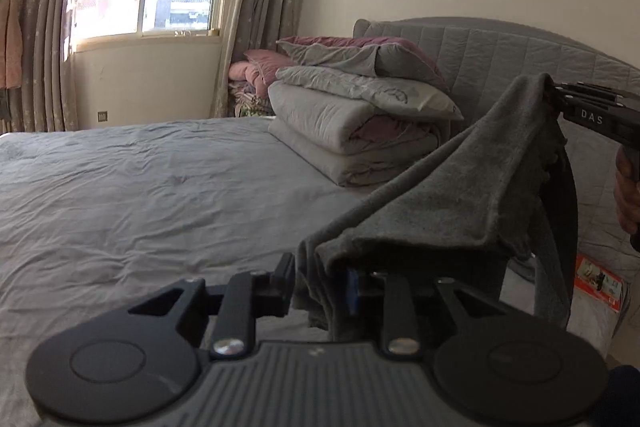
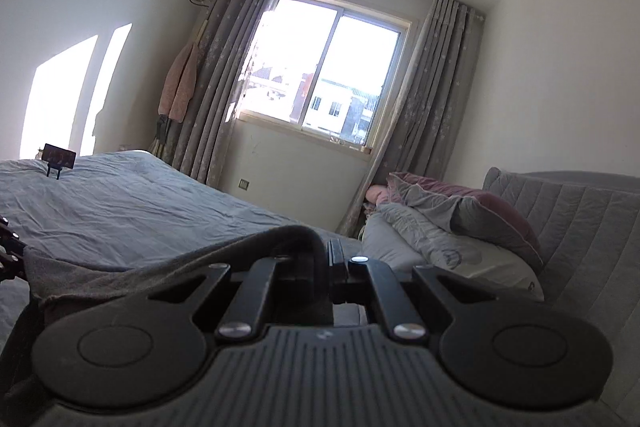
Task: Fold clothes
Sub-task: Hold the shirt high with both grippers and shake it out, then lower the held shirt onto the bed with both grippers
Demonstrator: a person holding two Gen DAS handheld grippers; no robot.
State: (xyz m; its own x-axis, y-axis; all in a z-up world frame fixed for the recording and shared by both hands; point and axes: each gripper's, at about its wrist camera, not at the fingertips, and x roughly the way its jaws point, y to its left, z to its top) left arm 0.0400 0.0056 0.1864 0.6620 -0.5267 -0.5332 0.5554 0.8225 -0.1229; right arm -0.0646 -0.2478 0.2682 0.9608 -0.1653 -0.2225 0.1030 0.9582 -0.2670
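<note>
I hold a dark grey garment point(image 1: 448, 187) up over the bed point(image 1: 140, 187) between my 2 tongs, so it hangs free and I can line up its edges. My right tongs point(image 2: 326, 267) are pinched tight on 1 corner, lifted toward the headboard point(image 1: 500, 63). My left tongs point(image 1: 320, 279) stand partly apart with the other end draped between the fingers; I cannot tell whether they press it. I judge the fold barely begun.

The grey garment point(image 1: 452, 195) covers the left tool's point(image 1: 320, 283) right finger, so its hold cannot be judged; the picture edge cuts off the hand point(image 1: 628, 187) and the orange packet point(image 1: 600, 283)
</note>
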